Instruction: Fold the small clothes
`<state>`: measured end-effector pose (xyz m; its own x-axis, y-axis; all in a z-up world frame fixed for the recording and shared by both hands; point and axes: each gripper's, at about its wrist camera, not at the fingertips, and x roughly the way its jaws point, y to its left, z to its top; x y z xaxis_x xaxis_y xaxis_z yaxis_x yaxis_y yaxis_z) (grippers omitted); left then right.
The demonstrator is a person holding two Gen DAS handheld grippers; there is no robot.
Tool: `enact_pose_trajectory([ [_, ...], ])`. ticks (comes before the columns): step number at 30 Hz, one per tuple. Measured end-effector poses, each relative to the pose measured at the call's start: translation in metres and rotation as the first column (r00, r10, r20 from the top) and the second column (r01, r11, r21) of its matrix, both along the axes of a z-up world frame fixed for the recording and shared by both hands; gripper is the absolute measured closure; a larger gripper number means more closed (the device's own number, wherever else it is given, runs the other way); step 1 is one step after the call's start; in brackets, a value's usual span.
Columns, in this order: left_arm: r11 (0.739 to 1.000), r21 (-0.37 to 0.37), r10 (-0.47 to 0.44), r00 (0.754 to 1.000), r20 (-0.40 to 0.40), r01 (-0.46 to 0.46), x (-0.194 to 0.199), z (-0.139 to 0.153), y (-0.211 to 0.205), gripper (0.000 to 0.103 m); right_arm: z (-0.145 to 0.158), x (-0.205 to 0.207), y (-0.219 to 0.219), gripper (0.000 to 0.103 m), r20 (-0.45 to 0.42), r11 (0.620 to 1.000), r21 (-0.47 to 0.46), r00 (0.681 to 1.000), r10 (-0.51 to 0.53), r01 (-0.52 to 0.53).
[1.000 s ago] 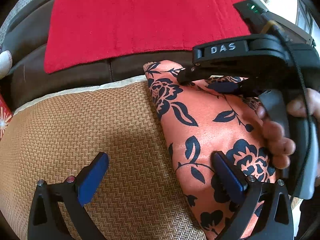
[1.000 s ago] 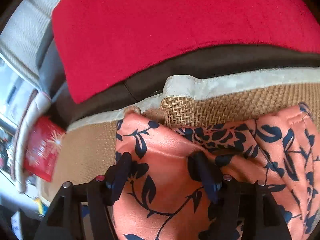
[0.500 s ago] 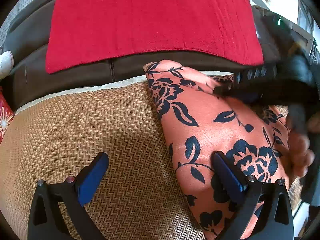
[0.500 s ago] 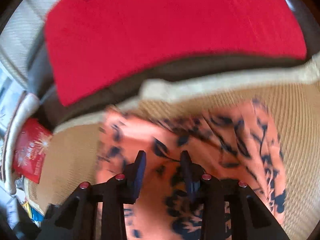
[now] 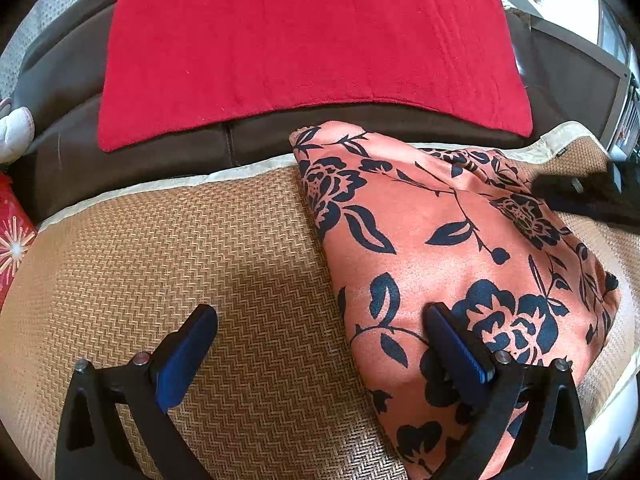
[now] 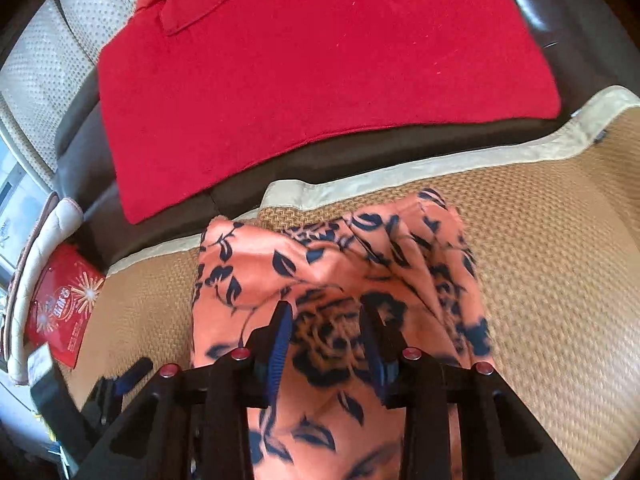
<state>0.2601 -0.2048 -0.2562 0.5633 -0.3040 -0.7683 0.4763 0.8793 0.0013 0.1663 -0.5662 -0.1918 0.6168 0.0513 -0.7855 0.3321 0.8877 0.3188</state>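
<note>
Right gripper [image 6: 326, 334] on rumpled floral garment [image 6: 256, 272]

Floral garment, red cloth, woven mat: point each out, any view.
floral garment [image 5: 436, 240], left wrist view, flat orange area of its top layer.
red cloth [image 5: 312, 40], left wrist view, middle of the cloth.
woven mat [image 5: 180, 248], left wrist view, bare weave left of the garment.

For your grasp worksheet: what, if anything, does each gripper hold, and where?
Right gripper pinches a raised fold of the floral cloth. Left gripper is open, holding nothing.
</note>
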Motion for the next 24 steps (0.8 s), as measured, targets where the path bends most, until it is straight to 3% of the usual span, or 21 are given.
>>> enact_pose_trajectory([
  [6, 1.000, -0.001, -0.002, 1.000, 0.008, 0.002, -0.003, 0.000, -0.001, 0.000, -0.026, -0.022, 0.002, 0.065, -0.083, 1.000, -0.009, 0.996, -0.015, 0.015],
  [24, 1.000, -0.001, -0.004, 1.000, 0.016, 0.004, -0.006, 0.000, -0.001, 0.000, -0.031, -0.018, 0.000, 0.063, -0.084, 1.000, 0.018, 0.996, 0.023, -0.022],
])
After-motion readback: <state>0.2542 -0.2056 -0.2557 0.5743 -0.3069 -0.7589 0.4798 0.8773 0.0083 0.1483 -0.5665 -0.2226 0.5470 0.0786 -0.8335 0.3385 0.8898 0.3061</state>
